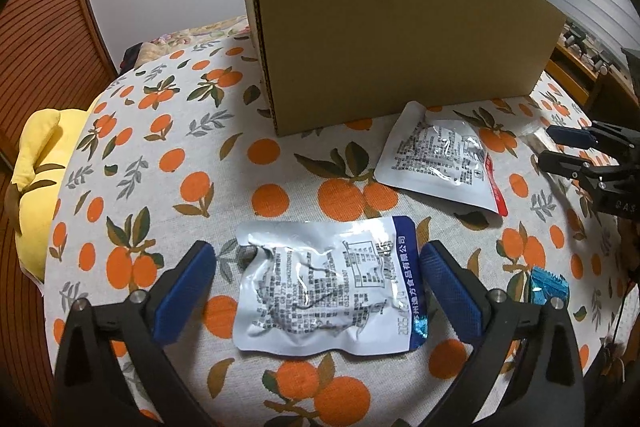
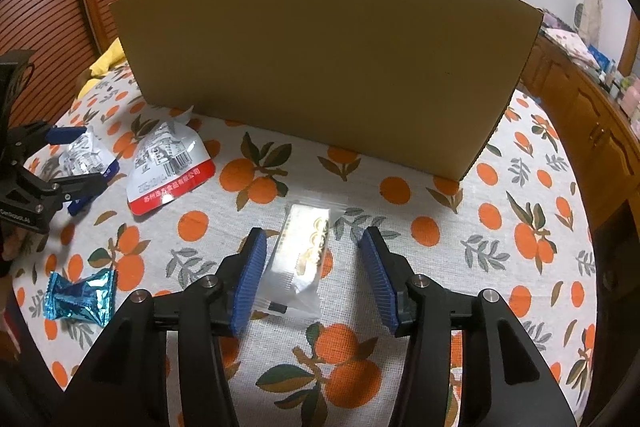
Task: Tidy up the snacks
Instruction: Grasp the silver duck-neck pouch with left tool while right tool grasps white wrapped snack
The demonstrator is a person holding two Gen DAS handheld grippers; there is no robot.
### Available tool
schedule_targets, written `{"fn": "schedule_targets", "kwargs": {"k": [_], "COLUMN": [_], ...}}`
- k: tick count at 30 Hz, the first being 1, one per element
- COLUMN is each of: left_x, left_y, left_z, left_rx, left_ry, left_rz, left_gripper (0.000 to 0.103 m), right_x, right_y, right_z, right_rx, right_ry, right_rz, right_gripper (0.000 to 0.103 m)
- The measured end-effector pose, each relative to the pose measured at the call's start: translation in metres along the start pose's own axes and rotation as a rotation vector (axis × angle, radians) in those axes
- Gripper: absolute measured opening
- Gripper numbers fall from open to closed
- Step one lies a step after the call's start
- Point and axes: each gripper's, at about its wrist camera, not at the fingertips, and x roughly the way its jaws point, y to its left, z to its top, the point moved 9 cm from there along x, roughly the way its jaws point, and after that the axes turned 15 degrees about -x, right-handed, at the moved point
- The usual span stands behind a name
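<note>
My left gripper is open, its blue pads on either side of a silver pouch with a blue edge that lies flat on the orange-print tablecloth. A silver pouch with a red edge lies nearer the cardboard box. My right gripper is open around a clear-wrapped pale snack bar on the cloth. In the right wrist view the red-edged pouch lies at left, and the left gripper straddles the blue-edged pouch. A small blue foil candy lies near the front left.
The tall cardboard box stands at the back of the table, its inside hidden. The blue candy shows beside my left gripper's right finger. A yellow plush sits off the table's left edge. A wooden cabinet is at right.
</note>
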Motion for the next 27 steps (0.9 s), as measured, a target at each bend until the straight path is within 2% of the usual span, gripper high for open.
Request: {"fn": "schedule_targets", "kwargs": {"k": [5,8,10,11,14,15,16,23,27], "left_x": [-0.002,-0.007,-0.010,-0.013,-0.017,-0.019,-0.022,-0.028,-0.038], "left_y": [-0.001,-0.003,-0.005,-0.007,-0.007,-0.005,-0.002,-0.002,-0.005], "left_z": [-0.003,-0.006,-0.008,-0.010,-0.011,-0.010,-0.008,-0.013,-0.014], "left_rx": [0.017,0.029,0.040,0.050,0.048,0.047,0.045,0.032,0.021], "left_ry": [0.007,0.002,-0.004,-0.009,-0.015,-0.030,-0.050,-0.054,-0.077], "left_rz": [-0.010,-0.024,-0.034,-0.043,-0.047,-0.041,-0.032,-0.067,-0.092], "left_gripper": [0.103,0.097,0.090,0.083,0.075,0.065,0.059,0.058,0.051], "right_x": [0.000,0.000,0.000,0.000,0.000,0.000,0.000,0.000,0.000], "right_y": [0.000,0.000,0.000,0.000,0.000,0.000,0.000,0.000,0.000], "right_z": [0.000,0.000,0.000,0.000,0.000,0.000,0.000,0.000,0.000], "right_rx": [-0.001,-0.001,-0.002,-0.001,-0.002,-0.002,-0.001,-0.002,-0.002], "right_ry": [0.000,0.000,0.000,0.000,0.000,0.000,0.000,0.000,0.000], "right_rz": [-0.002,-0.002,-0.003,-0.002,-0.002,-0.002,-0.002,-0.003,-0.002], "right_gripper": [0.052,0.052,0.052,0.052,0.052,0.052,0.052,0.052,0.052]}}
